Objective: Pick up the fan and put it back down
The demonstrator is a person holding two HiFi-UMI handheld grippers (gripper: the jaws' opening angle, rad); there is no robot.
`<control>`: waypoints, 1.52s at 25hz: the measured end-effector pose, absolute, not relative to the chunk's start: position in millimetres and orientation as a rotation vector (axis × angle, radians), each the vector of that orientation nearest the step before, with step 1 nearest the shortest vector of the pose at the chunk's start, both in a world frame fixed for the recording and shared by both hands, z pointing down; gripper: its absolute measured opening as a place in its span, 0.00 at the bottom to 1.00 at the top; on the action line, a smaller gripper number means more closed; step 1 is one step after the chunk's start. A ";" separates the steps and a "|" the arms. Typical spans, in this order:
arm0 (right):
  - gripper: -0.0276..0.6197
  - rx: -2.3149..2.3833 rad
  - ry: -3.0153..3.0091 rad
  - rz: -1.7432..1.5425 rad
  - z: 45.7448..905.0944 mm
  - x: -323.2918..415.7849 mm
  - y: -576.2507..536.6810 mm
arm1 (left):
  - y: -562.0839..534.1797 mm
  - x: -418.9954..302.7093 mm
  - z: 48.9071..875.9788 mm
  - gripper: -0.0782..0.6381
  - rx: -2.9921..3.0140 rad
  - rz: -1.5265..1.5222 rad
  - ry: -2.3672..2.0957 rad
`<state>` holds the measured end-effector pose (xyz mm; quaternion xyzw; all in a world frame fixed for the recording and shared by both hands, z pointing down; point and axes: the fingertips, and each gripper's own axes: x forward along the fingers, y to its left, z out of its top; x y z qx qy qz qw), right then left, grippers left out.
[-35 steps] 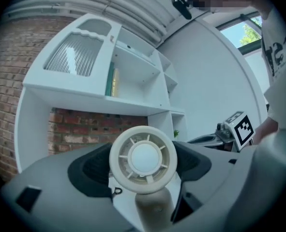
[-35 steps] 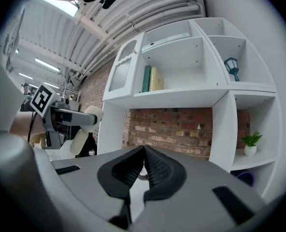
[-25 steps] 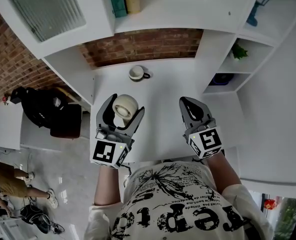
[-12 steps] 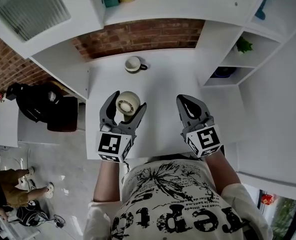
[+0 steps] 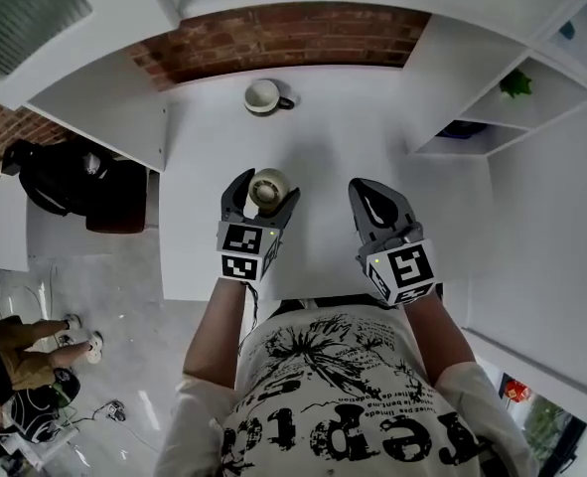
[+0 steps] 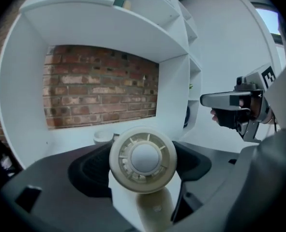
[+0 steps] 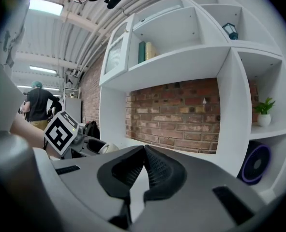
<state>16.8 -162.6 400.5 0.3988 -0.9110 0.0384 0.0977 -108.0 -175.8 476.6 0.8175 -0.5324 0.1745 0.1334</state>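
The fan [image 5: 269, 187] is a small cream one with a round head, standing on the white desk [image 5: 333, 147]. My left gripper [image 5: 266, 191] is shut on the fan, one jaw against each side of the head. In the left gripper view the fan [image 6: 143, 159] faces the camera between the dark pads, with its stand below it. My right gripper [image 5: 368, 191] hovers to the right of the fan, shut and holding nothing; its pads meet in the right gripper view [image 7: 144, 152].
A cream cup [image 5: 264, 95] stands at the back of the desk by the brick wall [image 5: 283, 28]. White shelves on the right hold a plant [image 5: 516, 83] and a dark round object [image 5: 462, 127]. A black bag [image 5: 74, 182] sits left of the desk.
The left gripper's jaws have narrowed from wide open around the fan to pressed on its head. The head camera has shifted, and the right gripper stayed shut.
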 end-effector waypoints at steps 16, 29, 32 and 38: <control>0.07 1.123 -2.644 0.261 454.3 11.2 -195.6 | -217.7 -93.1 636.4 0.65 2.124 0.801 -1.299; 0.07 1.138 -2.619 0.296 465.5 2.5 -209.5 | -222.2 -92.1 671.9 0.65 2.036 0.970 -1.172; 0.07 1.137 -2.620 0.292 462.9 -2.5 -209.4 | -219.5 -90.8 673.7 0.65 2.017 0.999 -1.139; 0.07 1.146 -2.607 0.262 458.5 -7.6 -205.3 | -218.8 -90.2 673.3 0.65 2.040 1.025 -1.133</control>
